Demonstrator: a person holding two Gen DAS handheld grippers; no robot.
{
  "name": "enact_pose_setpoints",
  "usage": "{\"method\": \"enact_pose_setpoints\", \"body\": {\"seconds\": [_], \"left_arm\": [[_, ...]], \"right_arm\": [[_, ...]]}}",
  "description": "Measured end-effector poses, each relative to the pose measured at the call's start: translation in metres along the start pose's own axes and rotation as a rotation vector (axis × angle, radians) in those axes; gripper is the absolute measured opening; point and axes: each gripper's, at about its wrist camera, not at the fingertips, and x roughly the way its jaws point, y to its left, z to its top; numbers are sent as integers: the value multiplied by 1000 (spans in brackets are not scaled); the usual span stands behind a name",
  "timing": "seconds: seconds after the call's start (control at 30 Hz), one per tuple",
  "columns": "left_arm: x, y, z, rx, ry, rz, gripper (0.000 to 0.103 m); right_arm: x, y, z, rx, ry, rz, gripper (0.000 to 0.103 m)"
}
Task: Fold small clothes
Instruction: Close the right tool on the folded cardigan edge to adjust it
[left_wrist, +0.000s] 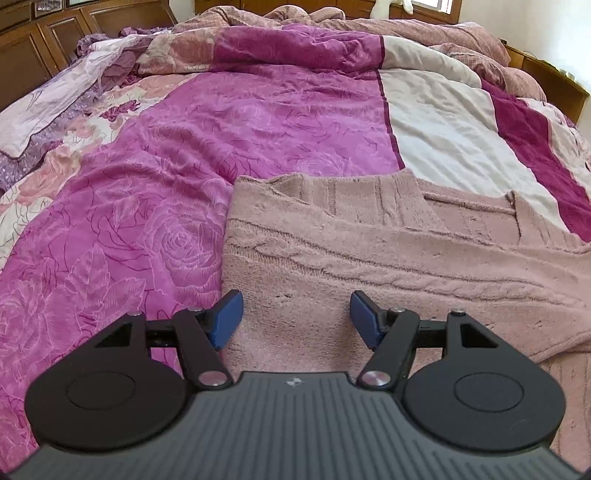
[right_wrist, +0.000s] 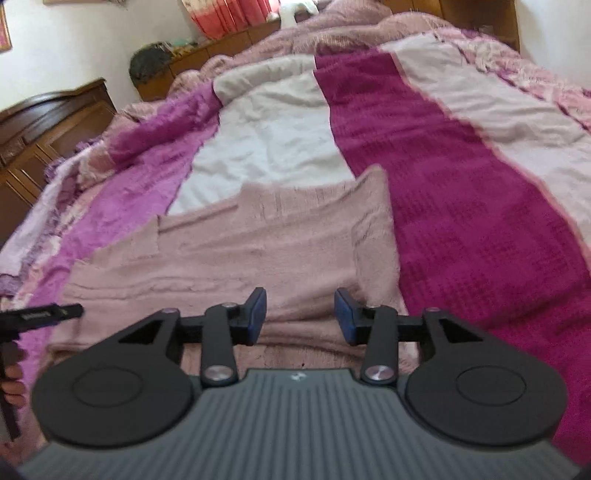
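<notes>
A dusty-pink cable-knit sweater (left_wrist: 388, 251) lies partly folded on the bed, its collar and ribbed edges toward the far side. My left gripper (left_wrist: 295, 317) is open, hovering over the sweater's near left part, holding nothing. In the right wrist view the same sweater (right_wrist: 236, 251) spreads across the middle. My right gripper (right_wrist: 300, 317) is open above its near right part, holding nothing. The left gripper's black body (right_wrist: 40, 314) shows at the left edge of the right wrist view, with the person's hand below it.
The bed is covered by a magenta rose-print quilt (left_wrist: 155, 192) and a striped magenta-and-cream blanket (right_wrist: 461, 206). Rumpled pink bedding (left_wrist: 369, 26) piles at the far end. Wooden cabinets (right_wrist: 44, 125) stand along the left side.
</notes>
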Motion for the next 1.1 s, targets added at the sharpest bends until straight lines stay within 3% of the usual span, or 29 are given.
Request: {"method": "enact_pose_setpoints", "body": {"seconds": [0.2,0.37,0.67,0.77,0.93,1.03,1.1], "left_arm": [[2,-4,-2,21,-10,13,71],[0,-5,-6,30,-41,9,71],[-1,-4,-10,52,-67,-9,71],[-5,-6,-9,62,-81,-15,71],[-25,-15,-4,101,-219,-32,71],[-19,-20,2,119,-210,-32,71],[-9,-22,6,109,-181,-27,71]], "right_arm": [[10,-2,24,-65,-65,-5,44],[53,-14,31,-75,11,-45,44],[63,-23,20,-10,19,47,43],[59,-18,21,-43,1,45,14],[40,-9,32,-79,-147,20,12],[44,-6,38,-107,-179,-31,12],[55,-7,38,-124,-148,-62,12]]}}
